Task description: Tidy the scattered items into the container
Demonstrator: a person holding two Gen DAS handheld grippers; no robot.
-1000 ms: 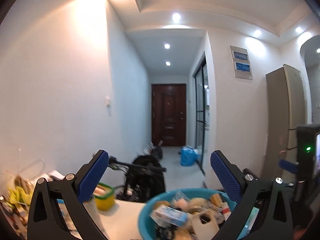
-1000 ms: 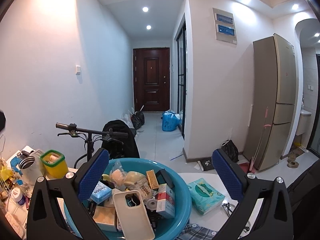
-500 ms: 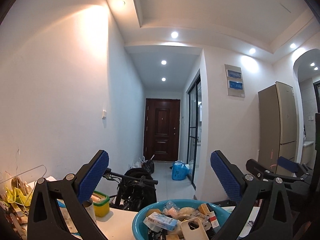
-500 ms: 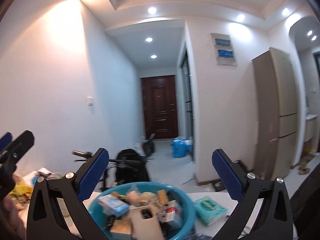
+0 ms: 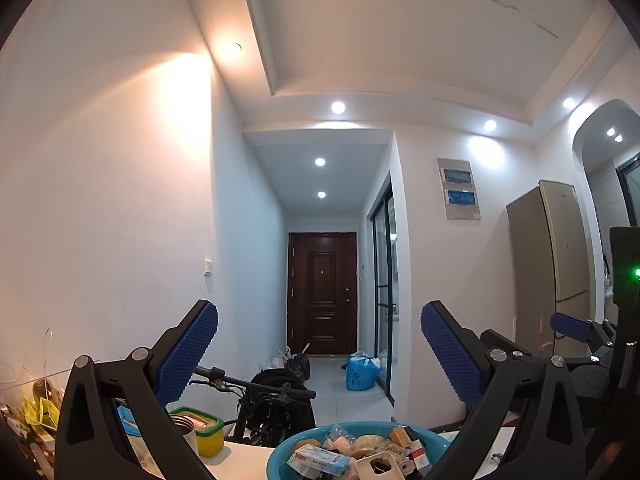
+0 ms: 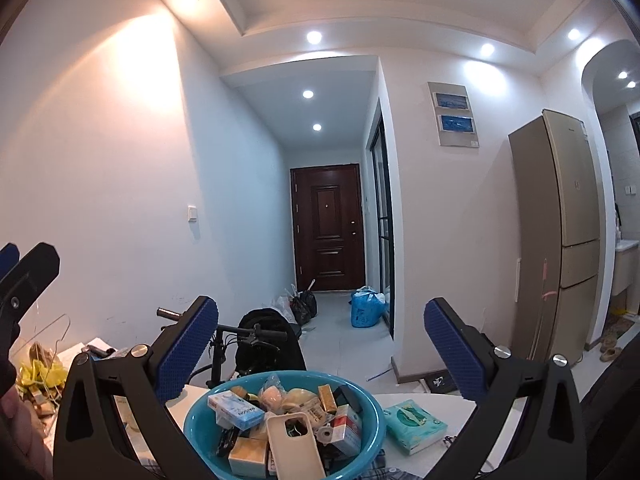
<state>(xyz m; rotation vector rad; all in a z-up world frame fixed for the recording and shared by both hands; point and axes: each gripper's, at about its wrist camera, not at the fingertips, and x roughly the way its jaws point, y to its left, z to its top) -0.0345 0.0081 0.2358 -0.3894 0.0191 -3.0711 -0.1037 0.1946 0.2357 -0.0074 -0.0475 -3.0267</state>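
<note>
Both claws spread wide, empty, held high. Tissue pack (image 6: 414, 426) on table, touching basin's (image 6: 372, 412) right rim, long axis prob. diagonal; right gripper (image 6: 320, 354) nearer than left gripper (image 5: 318, 354).

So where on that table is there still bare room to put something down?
One free patch is the white tabletop between the yellow tub and the blue basin. Another lies behind the green tissue pack, toward the table's far edge. The basin is heaped full, and the left end by the yellow bags is crowded.
</note>
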